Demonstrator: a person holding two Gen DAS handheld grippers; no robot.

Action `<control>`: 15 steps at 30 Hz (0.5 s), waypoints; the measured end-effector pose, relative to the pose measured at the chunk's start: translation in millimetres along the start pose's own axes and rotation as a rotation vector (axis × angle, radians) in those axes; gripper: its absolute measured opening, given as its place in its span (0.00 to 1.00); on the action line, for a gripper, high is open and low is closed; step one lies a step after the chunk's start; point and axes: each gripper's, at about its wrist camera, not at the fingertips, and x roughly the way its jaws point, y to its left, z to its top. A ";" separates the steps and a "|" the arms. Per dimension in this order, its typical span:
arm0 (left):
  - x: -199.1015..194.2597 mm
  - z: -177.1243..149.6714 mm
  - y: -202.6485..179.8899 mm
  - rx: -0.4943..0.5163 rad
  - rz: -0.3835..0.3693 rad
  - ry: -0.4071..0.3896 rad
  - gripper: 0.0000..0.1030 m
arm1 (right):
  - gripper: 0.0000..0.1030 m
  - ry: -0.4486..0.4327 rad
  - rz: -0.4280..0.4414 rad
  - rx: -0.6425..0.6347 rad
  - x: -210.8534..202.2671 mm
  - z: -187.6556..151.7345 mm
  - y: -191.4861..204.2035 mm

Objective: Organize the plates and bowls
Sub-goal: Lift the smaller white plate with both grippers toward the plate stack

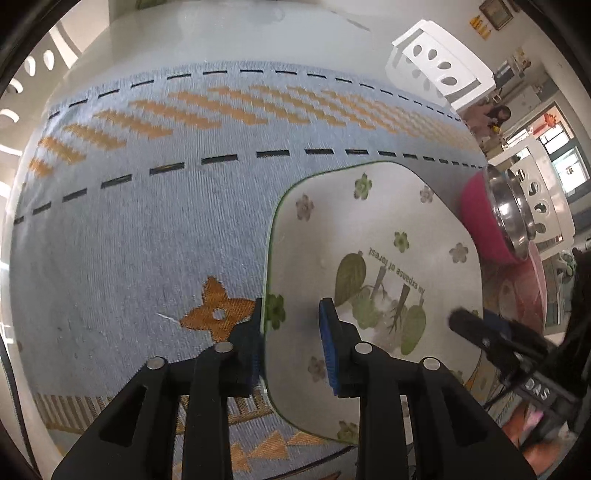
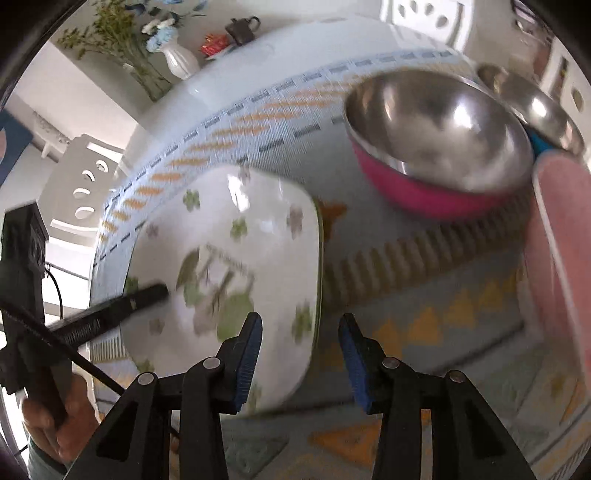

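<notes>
A square white plate (image 1: 369,240) (image 2: 240,258) with green leaf prints lies on the blue and orange woven mat (image 1: 147,221). My left gripper (image 1: 291,310) straddles the plate's left rim, one pad under the outer edge and the other on the inner face, both against it. One of its fingers (image 2: 147,293) shows on the plate in the right wrist view. My right gripper (image 2: 301,321) stands open over the plate's opposite edge, one pad above the plate and the other above the mat with a gap to the rim. A pink bowl (image 2: 424,192) (image 1: 480,229) with a steel inside sits beyond.
A second steel bowl (image 2: 543,107) with a blue outside stands behind the pink one. A pink plate (image 2: 565,240) lies at the right. A vase (image 2: 181,61) and a teapot (image 2: 243,27) stand at the table's far edge. White chairs (image 1: 439,70) surround the table.
</notes>
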 end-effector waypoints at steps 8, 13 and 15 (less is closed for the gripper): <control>-28.8 -11.1 8.6 -0.025 -0.125 -0.128 0.23 | 0.37 -0.022 -0.042 -0.213 4.5 -10.7 24.7; -45.4 -20.0 2.7 0.003 -0.073 -0.175 0.23 | 0.34 -0.035 -0.001 -0.235 -13.6 -18.6 31.5; -49.9 -23.8 3.9 -0.010 -0.081 -0.180 0.23 | 0.34 -0.037 0.014 -0.230 -16.2 -19.5 33.0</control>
